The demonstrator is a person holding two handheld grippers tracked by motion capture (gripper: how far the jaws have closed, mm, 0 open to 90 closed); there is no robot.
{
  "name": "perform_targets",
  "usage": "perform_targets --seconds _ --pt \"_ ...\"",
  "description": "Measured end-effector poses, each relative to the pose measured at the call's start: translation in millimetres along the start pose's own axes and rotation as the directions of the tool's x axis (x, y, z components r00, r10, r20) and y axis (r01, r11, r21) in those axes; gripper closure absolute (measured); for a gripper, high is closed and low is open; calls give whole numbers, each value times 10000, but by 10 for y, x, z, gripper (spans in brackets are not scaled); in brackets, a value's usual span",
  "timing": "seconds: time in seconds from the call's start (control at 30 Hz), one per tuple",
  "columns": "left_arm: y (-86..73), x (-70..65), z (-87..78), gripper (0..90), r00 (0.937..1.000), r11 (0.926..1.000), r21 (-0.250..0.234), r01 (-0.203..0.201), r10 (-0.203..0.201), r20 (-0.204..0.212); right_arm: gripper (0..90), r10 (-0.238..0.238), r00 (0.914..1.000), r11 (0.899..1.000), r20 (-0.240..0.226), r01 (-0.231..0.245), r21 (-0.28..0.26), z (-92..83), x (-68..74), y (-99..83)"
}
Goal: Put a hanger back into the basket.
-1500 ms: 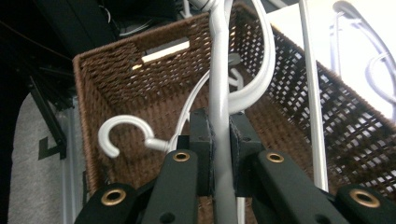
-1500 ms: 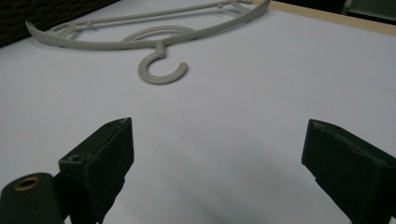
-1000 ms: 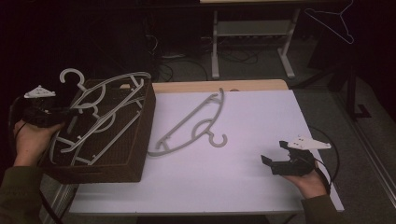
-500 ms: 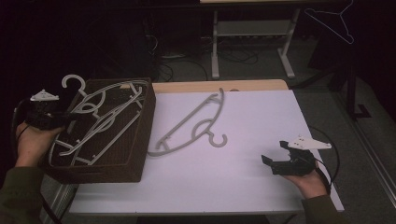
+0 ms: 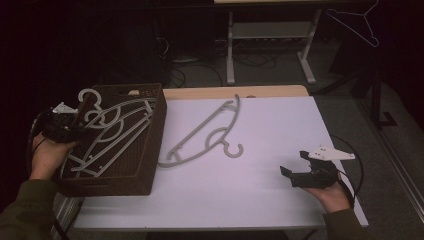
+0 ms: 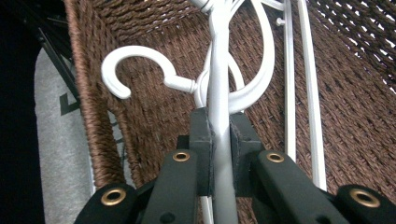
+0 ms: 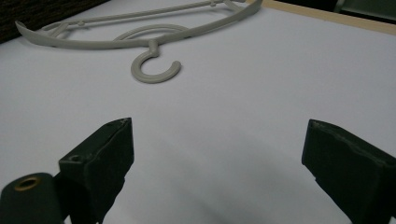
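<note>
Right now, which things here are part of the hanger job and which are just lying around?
In the job:
- left tongs, clamped on a white hanger
- wicker basket
- grey hanger on the table
- right tongs, open

Lying about:
- wire hanger in the background
- floor cables

1. The room is dim; the far side lies in near darkness;
2. A white-legged table frame (image 5: 270,45) stands beyond; cables (image 5: 187,65) trail on the grey floor (image 5: 390,150);
3. A wire hanger (image 5: 357,22) hangs upper right.
</note>
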State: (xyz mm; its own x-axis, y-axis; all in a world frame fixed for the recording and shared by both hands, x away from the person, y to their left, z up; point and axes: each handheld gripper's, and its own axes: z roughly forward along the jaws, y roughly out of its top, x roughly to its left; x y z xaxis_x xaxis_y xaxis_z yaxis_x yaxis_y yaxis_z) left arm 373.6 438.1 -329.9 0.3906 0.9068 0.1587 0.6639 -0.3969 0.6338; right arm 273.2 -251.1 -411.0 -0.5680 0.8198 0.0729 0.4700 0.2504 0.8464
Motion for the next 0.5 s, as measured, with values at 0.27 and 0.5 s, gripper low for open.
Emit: perform_targets --seconds 0.27,0.5 --pt "-87 0 86 821 9998 9992 352 213 -215 53 87 -11 10000 10000 -3 11 18 4 4 0" --pt "-142 -77 218 816 9996 9958 905 144 -164 214 87 -49 10000 10000 7 49 9 2 2 1"
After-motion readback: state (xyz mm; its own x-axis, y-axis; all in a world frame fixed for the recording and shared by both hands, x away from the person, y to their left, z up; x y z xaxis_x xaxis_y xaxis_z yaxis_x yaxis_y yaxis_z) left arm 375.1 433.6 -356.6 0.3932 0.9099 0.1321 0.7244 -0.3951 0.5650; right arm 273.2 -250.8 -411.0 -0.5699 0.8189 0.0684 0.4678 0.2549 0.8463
